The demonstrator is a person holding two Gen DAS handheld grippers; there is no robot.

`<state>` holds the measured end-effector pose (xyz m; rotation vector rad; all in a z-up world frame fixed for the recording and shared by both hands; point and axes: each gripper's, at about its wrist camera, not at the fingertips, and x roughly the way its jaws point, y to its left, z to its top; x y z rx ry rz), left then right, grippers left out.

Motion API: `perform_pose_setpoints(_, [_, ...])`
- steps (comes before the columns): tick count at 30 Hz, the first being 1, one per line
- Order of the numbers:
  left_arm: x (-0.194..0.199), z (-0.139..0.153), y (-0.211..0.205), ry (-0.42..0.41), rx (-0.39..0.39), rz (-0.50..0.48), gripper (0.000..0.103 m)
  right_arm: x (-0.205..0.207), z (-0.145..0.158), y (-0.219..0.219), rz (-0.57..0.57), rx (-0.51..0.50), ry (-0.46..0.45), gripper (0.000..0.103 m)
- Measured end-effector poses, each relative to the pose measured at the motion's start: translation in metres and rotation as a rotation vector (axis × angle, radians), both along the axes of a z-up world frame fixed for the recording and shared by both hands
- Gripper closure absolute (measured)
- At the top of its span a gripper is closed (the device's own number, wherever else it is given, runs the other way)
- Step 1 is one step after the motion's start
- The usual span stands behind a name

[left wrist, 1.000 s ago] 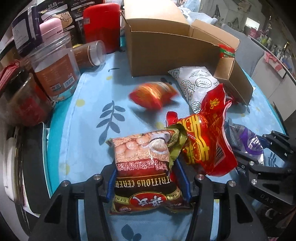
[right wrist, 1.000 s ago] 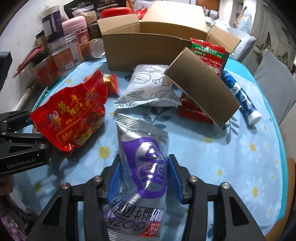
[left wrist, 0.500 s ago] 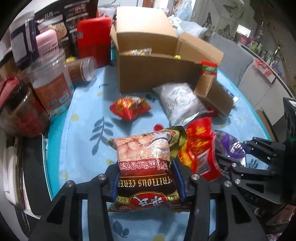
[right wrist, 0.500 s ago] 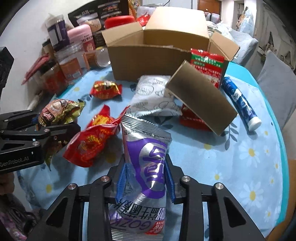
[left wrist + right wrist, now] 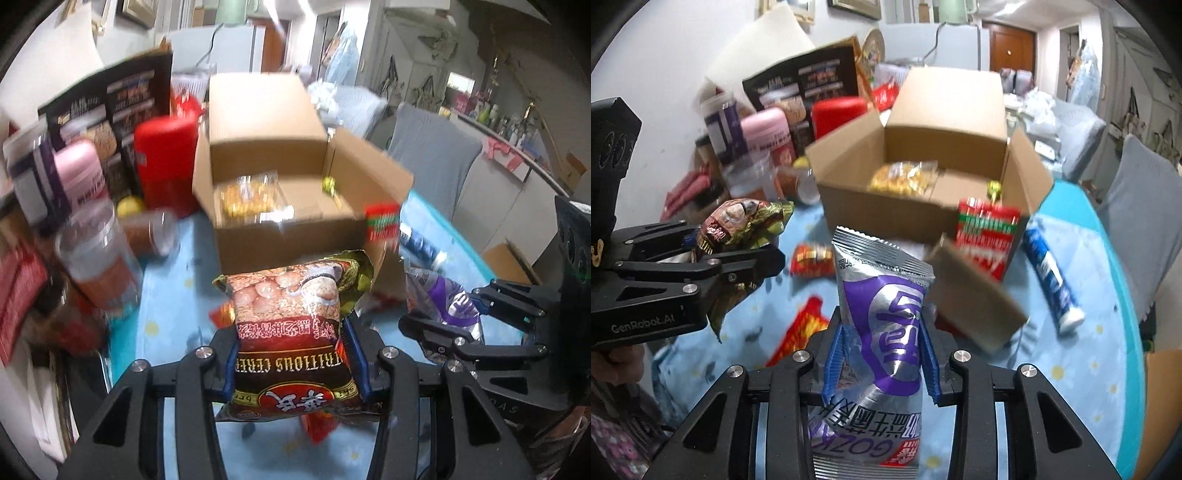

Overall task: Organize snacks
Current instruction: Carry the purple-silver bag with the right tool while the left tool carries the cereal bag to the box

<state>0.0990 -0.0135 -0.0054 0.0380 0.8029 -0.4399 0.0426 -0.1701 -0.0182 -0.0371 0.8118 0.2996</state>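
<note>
cereal bag (image 5: 291,325) red-brown | pouch (image 5: 886,314) silver-purple | tablecloth (image 5: 1071,369) light blue, seemingly daisy-patterned

The left tongs (image 5: 291,365) clamp a cereal packet (image 5: 291,332) before the open cardboard box (image 5: 291,236).

A lived-in home dining area: a round table (image 5: 1108,258) under a blue daisy-print cloth, crowded with jars and snack packets around an open cardboard box (image 5: 923,147), with grey-covered chairs (image 5: 1137,206), a white fridge (image 5: 236,48) and a wooden door (image 5: 1010,48) behind it.
</note>
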Motion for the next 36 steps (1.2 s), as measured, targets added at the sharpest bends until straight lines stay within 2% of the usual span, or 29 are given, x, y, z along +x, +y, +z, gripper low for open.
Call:
perform_pose_setpoints(9, [0.035,0.046,-0.016,-0.144,-0.034,-0.011,0.057,0.035,0.044,-0.014,-0.005,0.016,-0.117,0.067])
perform_pose_setpoints(17, [0.08,0.073,-0.025,-0.233,-0.066,0.011,0.057,0.081,0.079,-0.027,-0.013,0.018,-0.204,0.067])
perform_pose_setpoints(31, [0.165,0.102,-0.038,-0.32,-0.08,0.08,0.057,0.167,0.104,-0.034,-0.023,0.021,-0.273,0.067])
perform_pose_setpoints(36, [0.19,0.096,-0.043,-0.318,-0.059,0.098,0.057,0.195,0.103,-0.039,-0.04,0.032,-0.273,0.067])
